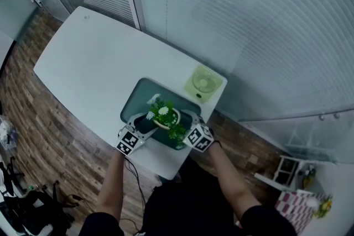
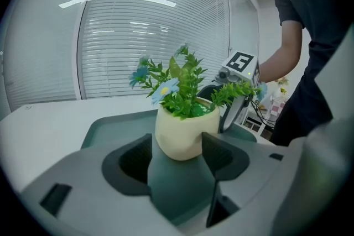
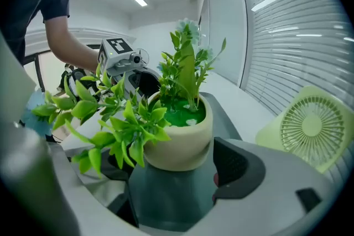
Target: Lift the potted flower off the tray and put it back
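Observation:
A cream pot (image 1: 166, 119) with green leaves and small white and blue flowers stands on the dark green tray (image 1: 134, 98) near the table's front edge. My left gripper (image 1: 141, 129) reaches in from the left. Its jaws stand wide apart, open, with the pot's (image 2: 180, 135) base just between the tips (image 2: 177, 156). My right gripper (image 1: 187, 131) comes from the opposite side, also open, with the pot (image 3: 180, 138) close in front of its tips (image 3: 172, 169). Leaves hide its left jaw. Each gripper shows in the other's view.
A pale green desk fan (image 1: 203, 83) lies on the white table (image 1: 88, 63) just behind the tray's right end; it is also in the right gripper view (image 3: 310, 130). Glass walls with blinds stand beyond the table. Wooden floor lies below the table edge.

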Demonstrator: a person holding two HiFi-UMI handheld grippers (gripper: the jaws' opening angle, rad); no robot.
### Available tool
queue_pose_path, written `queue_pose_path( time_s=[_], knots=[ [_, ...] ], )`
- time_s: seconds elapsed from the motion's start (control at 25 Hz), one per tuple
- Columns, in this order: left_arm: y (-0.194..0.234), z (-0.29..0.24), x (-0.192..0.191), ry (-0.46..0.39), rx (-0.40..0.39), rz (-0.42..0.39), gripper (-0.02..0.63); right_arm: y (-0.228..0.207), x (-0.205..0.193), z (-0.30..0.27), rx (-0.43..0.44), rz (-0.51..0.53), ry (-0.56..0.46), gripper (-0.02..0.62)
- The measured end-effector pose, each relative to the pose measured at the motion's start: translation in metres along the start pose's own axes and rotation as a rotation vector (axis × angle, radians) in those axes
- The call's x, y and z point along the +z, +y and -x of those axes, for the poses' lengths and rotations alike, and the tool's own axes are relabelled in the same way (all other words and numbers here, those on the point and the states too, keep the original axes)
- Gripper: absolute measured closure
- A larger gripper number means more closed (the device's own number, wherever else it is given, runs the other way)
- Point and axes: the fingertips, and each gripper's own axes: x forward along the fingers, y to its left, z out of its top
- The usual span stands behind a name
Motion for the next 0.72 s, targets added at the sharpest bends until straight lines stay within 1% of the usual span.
queue_pose_path(
  time_s=[0.12, 0.28, 0.4, 0.6, 0.72],
  knots=[
    [0.001, -0.002, 0.000, 0.007, -0.019, -0.011, 0.337, -0.002, 0.002, -0.007, 0.013, 0.010, 0.008, 0.210],
    [-0.001, -0.005, 0.000, 0.021, -0.032, -0.021, 0.337, -0.001, -0.002, -0.010, 0.019, -0.024, -0.021, 0.211],
    [-0.003, -0.007, 0.002, 0.027, -0.048, -0.033, 0.339, -0.002, -0.001, -0.010, 0.023, -0.031, -0.026, 0.212],
    [-0.006, -0.010, -0.001, 0.044, -0.088, -0.008, 0.339, -0.001, 0.000, -0.010, 0.022, -0.020, -0.026, 0.212],
    [-0.010, -0.014, -0.003, 0.064, -0.112, -0.006, 0.339, -0.002, -0.001, -0.010, 0.020, -0.012, -0.029, 0.212]
  ],
)
